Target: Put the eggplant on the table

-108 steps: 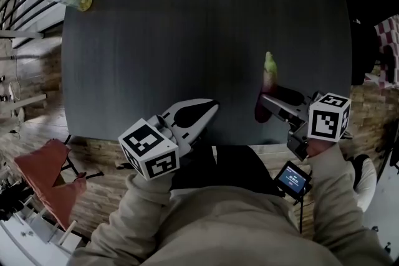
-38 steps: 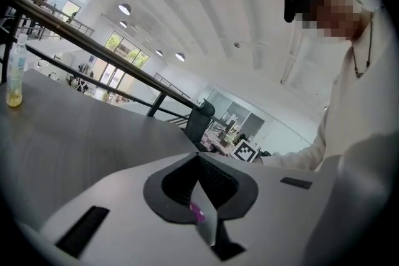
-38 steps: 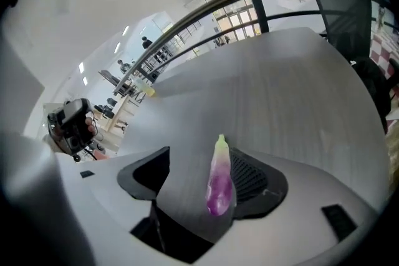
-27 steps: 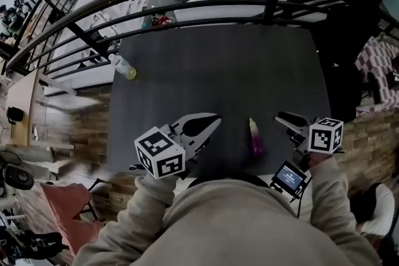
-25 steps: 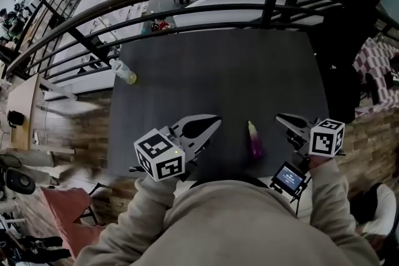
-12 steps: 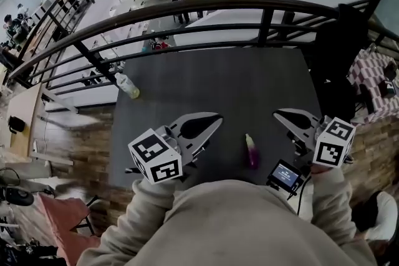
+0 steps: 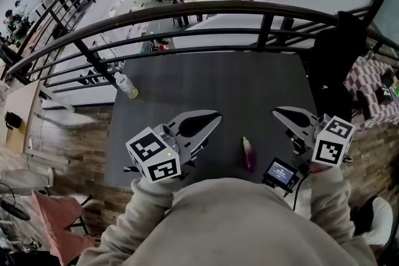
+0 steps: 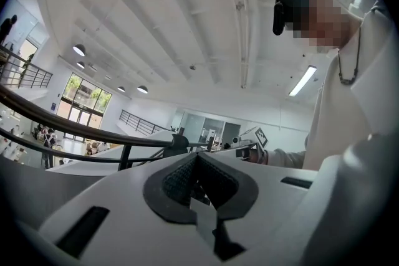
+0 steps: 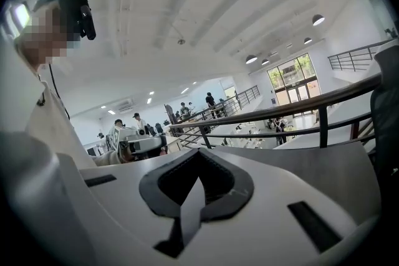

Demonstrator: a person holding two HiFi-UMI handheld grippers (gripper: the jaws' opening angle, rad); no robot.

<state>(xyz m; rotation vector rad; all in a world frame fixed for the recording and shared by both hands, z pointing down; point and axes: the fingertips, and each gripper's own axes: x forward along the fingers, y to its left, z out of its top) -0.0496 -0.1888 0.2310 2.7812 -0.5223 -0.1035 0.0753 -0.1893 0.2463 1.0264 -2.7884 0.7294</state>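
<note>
Sweater [image 7: 237, 221] hides table [image 7: 218, 84] edge near eggplant [image 7: 248, 154].

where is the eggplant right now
Head view: the eggplant lies on the dark table near its front edge, between the left gripper and right gripper, held by neither.

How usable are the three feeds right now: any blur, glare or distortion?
Head view: sharp, though the fisheye bows the railing; the eggplant stands out on the dark table. Left gripper view: dark rounded corners, mosaic laid over the person's face. Right gripper view: same dark corners, windows bright.
</note>
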